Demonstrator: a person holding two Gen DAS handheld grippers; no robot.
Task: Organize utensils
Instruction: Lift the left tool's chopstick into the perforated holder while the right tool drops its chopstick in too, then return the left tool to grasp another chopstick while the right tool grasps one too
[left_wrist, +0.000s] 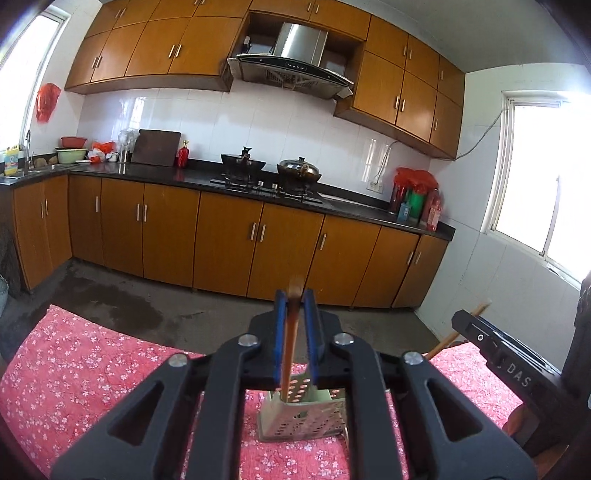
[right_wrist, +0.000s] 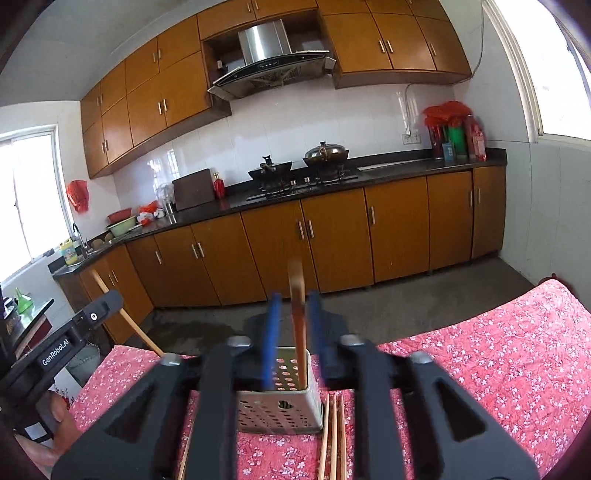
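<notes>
A perforated metal utensil holder (left_wrist: 303, 415) stands on the pink floral tablecloth (left_wrist: 74, 369); it also shows in the right wrist view (right_wrist: 277, 402). My left gripper (left_wrist: 295, 295) is shut on a brown chopstick (left_wrist: 290, 343) whose lower end points into the holder. My right gripper (right_wrist: 293, 299) is open around an upright chopstick (right_wrist: 297, 314) that stands in the holder. Loose chopsticks (right_wrist: 334, 435) lie on the cloth right of the holder. The left gripper's body (right_wrist: 66, 339) shows at the left of the right wrist view, with its chopstick (right_wrist: 125, 314) sticking out.
The table's far edge (right_wrist: 443, 332) drops to a grey floor. Beyond stand orange cabinets (left_wrist: 221, 236) and a dark counter with a stove and pots (left_wrist: 273, 173). The right gripper's body (left_wrist: 506, 354) is at the right of the left wrist view.
</notes>
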